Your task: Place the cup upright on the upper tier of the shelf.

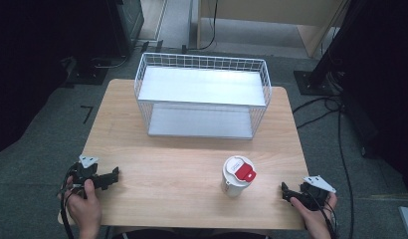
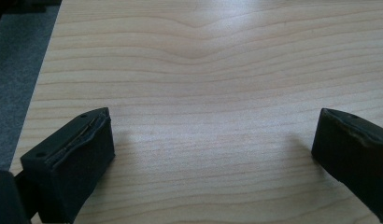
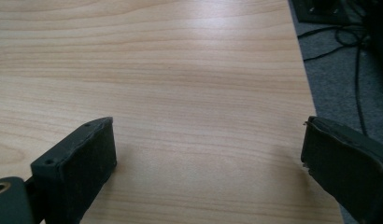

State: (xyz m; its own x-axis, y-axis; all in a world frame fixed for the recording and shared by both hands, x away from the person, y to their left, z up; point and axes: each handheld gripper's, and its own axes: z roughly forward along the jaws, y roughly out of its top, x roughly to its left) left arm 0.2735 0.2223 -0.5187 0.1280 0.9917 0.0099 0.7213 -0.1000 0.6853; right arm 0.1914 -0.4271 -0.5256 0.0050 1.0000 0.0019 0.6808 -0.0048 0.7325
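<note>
A white paper cup [image 1: 237,176] with a white lid and a red tab stands upright on the wooden table [image 1: 192,154], near its front right. My left gripper [image 1: 112,175] rests at the front left corner, held by a hand, its jaws pointing right. In the left gripper view the left gripper [image 2: 213,140] is open over bare wood with nothing between its jaws. My right gripper [image 1: 285,191] lies at the front right corner, right of the cup and apart from it. The right gripper [image 3: 208,144] is open too, with bare table between its pads.
A white wire basket [image 1: 202,94] with a white shelf inside stands at the back middle of the table. Grey carpet surrounds the table, with black cables [image 1: 336,124] on the right and dark stands behind. In the right gripper view the table's right edge [image 3: 304,70] runs close by.
</note>
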